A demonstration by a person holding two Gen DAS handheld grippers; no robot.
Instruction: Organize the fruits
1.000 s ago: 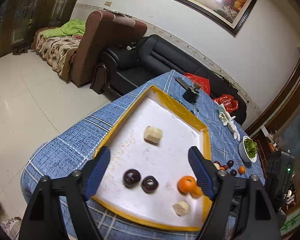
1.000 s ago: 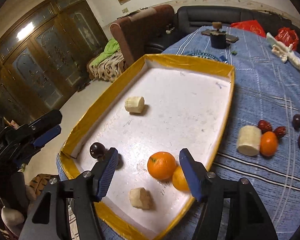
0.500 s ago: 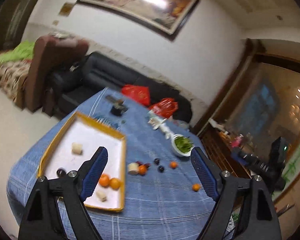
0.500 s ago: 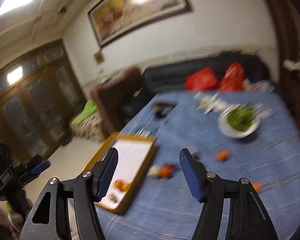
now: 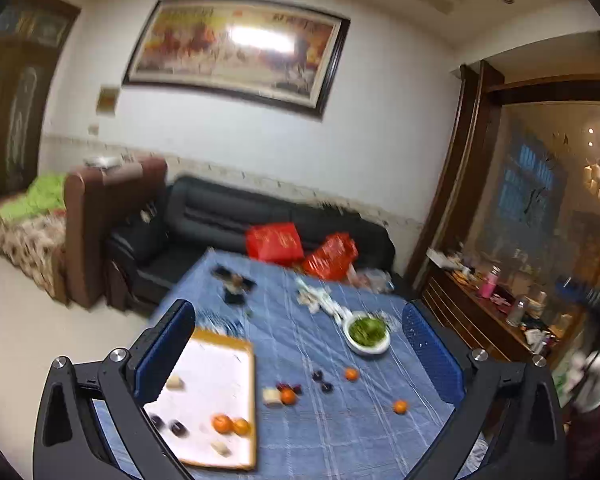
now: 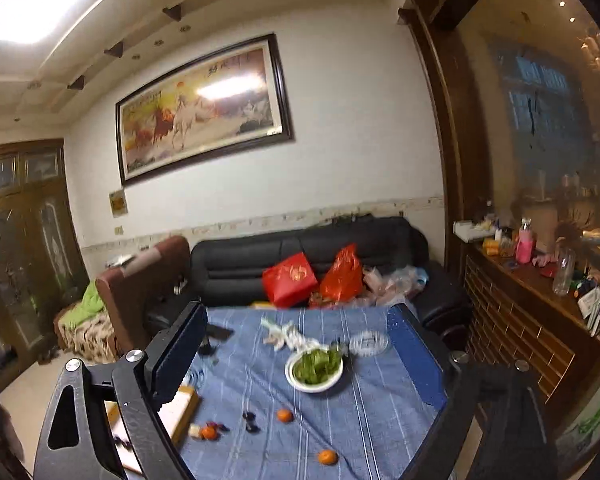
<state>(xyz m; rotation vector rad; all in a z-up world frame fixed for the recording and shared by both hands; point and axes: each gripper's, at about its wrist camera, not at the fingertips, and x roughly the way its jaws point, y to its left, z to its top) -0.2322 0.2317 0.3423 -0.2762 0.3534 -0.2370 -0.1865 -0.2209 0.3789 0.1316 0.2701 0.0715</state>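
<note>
Both grippers are held high and far back from the table, open and empty. My left gripper (image 5: 298,344) looks down on a white tray with a yellow rim (image 5: 252,396) holding two oranges (image 5: 231,425), dark plums (image 5: 172,427) and pale fruit chunks (image 5: 175,382). Loose on the blue cloth lie a pale chunk with an orange (image 5: 280,396), dark plums (image 5: 322,381) and two more oranges (image 5: 351,374) (image 5: 400,406). My right gripper (image 6: 298,354) sees the tray's corner (image 6: 182,406), the oranges (image 6: 285,415) (image 6: 327,457) and the plums (image 6: 250,420).
A white bowl of greens (image 5: 367,334) (image 6: 315,368) stands mid-table. A dark holder (image 5: 234,282) and white crumpled object (image 5: 318,298) lie further back. Red bags (image 5: 276,242) sit on a black sofa (image 5: 220,216). A wooden sideboard (image 6: 540,300) is on the right.
Both grippers have pulled up and far back from the tray. The view went from a close look at the tray to the whole table and room. Both stayed open.
</note>
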